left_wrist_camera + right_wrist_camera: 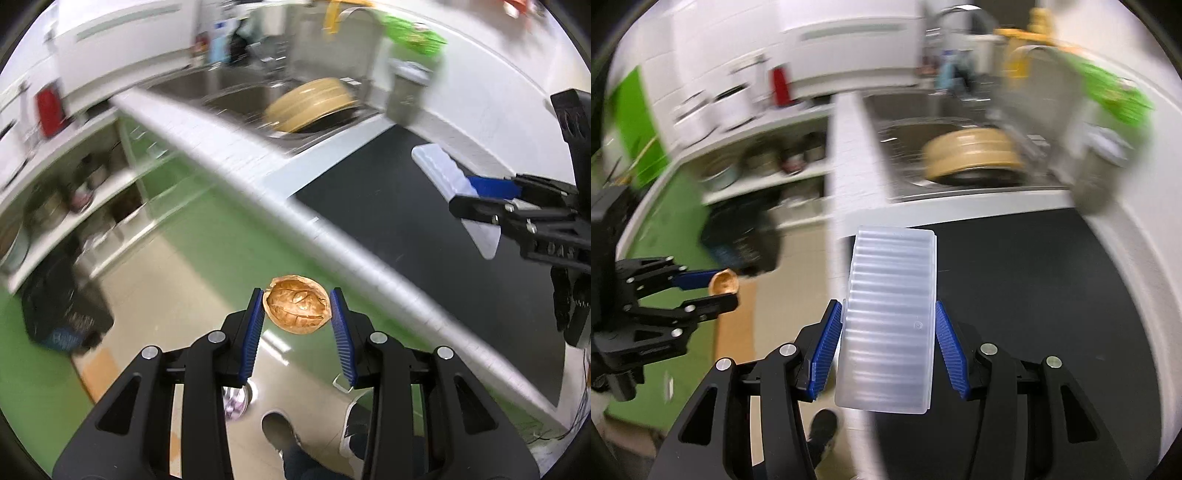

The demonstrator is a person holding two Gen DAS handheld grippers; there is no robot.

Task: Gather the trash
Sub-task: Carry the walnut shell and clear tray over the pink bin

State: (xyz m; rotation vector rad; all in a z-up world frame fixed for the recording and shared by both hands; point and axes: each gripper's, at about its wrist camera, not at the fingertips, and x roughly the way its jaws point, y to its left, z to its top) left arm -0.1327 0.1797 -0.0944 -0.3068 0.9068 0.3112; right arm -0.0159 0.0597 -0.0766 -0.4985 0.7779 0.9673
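The left gripper (297,314) pinches a walnut shell half (295,309) between its blue pads, out over the floor at 6 o'clock. The right gripper (888,332) clamps a ribbed translucent plastic tray (889,317) above the black counter mat (1034,295). The rounded shell could likely pop free; the tray could flex and slip. A sink (908,122) with a tan round lid sits at 12 o'clock, green floor (207,229) at 9

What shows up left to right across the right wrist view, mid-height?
left gripper holding walnut shell → ribbed plastic tray between the right gripper's fingers → black mat → white counter edge.
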